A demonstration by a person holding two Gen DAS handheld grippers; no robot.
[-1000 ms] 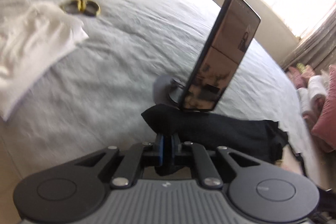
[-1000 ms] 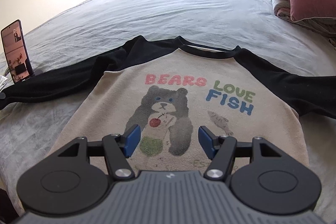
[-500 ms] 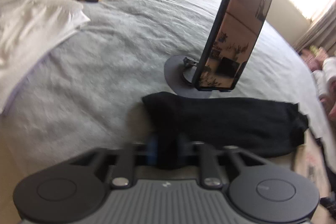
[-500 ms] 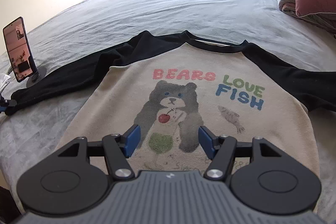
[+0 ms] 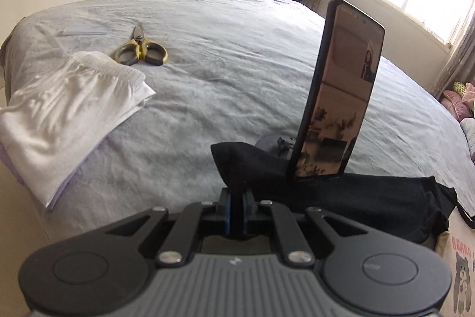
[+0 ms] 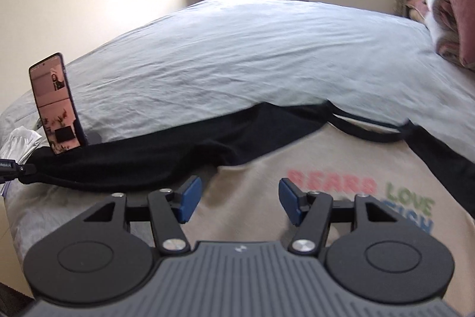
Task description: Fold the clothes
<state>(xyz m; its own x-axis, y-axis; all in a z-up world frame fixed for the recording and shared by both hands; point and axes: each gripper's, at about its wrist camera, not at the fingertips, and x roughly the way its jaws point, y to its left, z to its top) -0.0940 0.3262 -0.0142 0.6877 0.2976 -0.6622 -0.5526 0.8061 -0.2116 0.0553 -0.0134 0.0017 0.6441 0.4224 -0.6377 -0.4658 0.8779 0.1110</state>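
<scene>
The black sleeve cuff (image 5: 234, 165) of the beige bear-print raglan shirt (image 6: 341, 168), spread on the grey bedspread (image 5: 237, 64), is pinched by the closed left gripper (image 5: 236, 208) just before an upright black smartphone on a round stand (image 5: 335, 97). Beyond the phone lie yellow-handled scissors (image 5: 141, 51) and folded white fabric (image 5: 68, 109). The right gripper (image 6: 237, 198) hangs over the shirt beside the phone, its jaws closing with nothing between them.

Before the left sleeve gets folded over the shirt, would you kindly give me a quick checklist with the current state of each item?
1. Left gripper shut on the black sleeve cuff: ok.
2. Right gripper free: ok, nothing between its jaws, which are closing slightly above the shirt body.
3. Phone on its stand clear of the sleeve's path: not ok, it stands right against the sleeve.
4. Scissors away from the shirt: ok.
5. Folded white garment out of the way: ok.
6. Far sleeve laid flat: cannot tell.
</scene>
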